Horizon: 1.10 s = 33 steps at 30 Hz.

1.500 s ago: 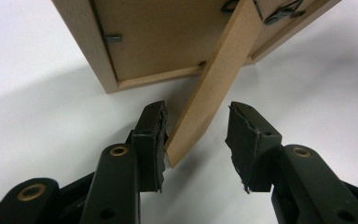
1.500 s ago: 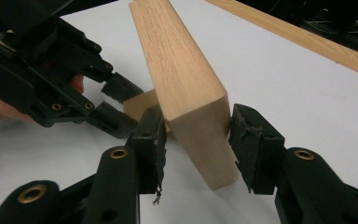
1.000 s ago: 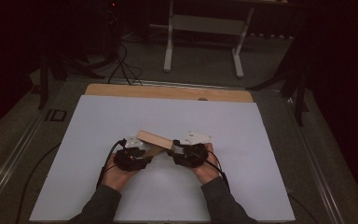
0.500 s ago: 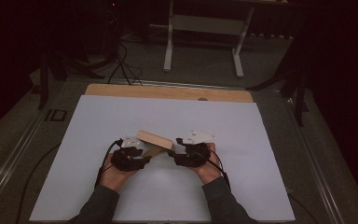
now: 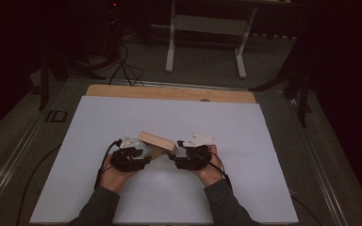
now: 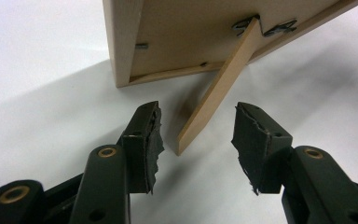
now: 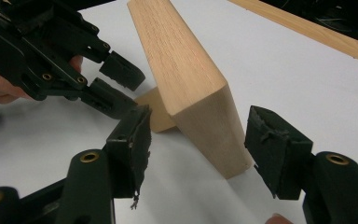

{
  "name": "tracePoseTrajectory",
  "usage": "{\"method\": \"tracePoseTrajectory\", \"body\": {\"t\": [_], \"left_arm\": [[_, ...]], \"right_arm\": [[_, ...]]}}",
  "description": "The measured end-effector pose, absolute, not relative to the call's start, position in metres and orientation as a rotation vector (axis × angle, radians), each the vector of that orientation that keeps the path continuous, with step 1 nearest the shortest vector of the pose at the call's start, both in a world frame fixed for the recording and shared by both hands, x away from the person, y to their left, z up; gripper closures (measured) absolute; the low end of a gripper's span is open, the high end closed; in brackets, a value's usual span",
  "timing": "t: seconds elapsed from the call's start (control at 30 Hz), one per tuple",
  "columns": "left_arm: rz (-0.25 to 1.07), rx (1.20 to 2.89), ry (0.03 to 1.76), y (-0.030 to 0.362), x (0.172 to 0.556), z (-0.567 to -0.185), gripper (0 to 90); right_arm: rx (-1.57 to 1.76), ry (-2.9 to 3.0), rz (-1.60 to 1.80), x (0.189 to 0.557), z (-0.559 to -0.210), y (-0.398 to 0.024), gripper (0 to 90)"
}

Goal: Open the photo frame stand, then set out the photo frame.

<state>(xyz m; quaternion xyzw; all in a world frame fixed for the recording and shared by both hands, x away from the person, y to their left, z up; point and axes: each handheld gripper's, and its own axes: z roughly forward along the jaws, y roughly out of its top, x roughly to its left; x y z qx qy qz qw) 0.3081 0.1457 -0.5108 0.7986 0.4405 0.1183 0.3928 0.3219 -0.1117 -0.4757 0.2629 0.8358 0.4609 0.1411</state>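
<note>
- Wooden frame (image 5: 156,140) propped on its strut (image 6: 214,91), near the middle of the white table (image 5: 264,141), between both grippers.
- Left gripper (image 6: 196,135) released, jaws just opened, straddling the strut's foot without touching.
- Right gripper (image 7: 198,149) released, jaws just opened, either side of the frame's corner.

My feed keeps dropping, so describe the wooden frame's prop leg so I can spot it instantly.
On the white table sheet, between the person's two hands, stands a tilted wooden picture frame. From its back a thin, flat wooden prop leg slants down to the sheet, unlike the thick frame edge.
</note>
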Motion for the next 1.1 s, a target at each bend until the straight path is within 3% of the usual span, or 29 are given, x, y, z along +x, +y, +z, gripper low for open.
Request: {"method": "tracePoseTrajectory", "body": {"t": [0.9,1.1], "left_arm": [[0.374,1.985,1.074,0.151,0.301,-0.486,52.1],[0.375,1.971,1.086,0.153,0.3,-0.483,58.6]], "right_arm": [[0.782,2.463,1.286,0.327,-0.48,-0.118,36.8],[0.793,2.461,1.248,0.329,-0.481,-0.123,37.5]]}}
